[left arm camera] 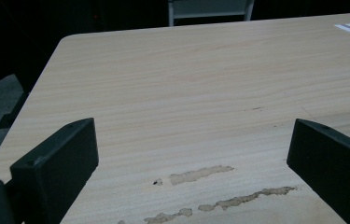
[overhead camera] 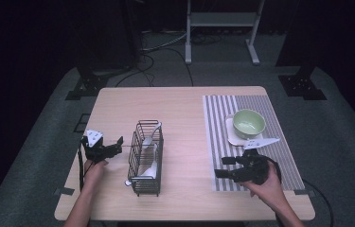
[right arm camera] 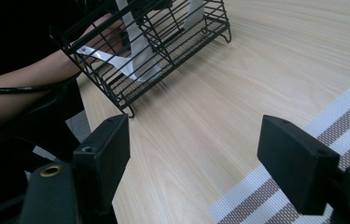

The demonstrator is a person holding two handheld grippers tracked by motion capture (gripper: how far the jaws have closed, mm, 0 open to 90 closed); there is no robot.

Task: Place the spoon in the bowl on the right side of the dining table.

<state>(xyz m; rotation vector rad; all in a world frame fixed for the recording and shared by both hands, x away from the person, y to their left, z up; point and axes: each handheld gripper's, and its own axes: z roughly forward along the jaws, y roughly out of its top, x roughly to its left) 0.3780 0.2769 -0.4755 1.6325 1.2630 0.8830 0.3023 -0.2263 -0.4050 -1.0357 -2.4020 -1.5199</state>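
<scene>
A black wire basket point(overhead camera: 145, 158) stands on the wooden table point(overhead camera: 184, 109), left of centre, with white utensils point(overhead camera: 150, 165) leaning inside it. My left gripper point(overhead camera: 117, 145) sits just left of the basket and is open. In the left gripper view, the left gripper point(left arm camera: 191, 140) has its jaws spread wide over bare, scuffed wood. My right gripper point(overhead camera: 222, 167) is at the near left corner of the striped placemat point(overhead camera: 217, 123), open and pointing toward the basket. In the right gripper view, the right gripper point(right arm camera: 193, 149) is empty, and the basket point(right arm camera: 149, 51) and utensils point(right arm camera: 135, 56) lie ahead.
A pale green bowl point(overhead camera: 248, 123) rests on a white saucer point(overhead camera: 232, 137) on the placemat. The placemat's edge point(right arm camera: 340, 121) lies beside the right jaw. The person's other forearm point(right arm camera: 32, 70) lies behind the basket. Bare wood stretches between basket and placemat.
</scene>
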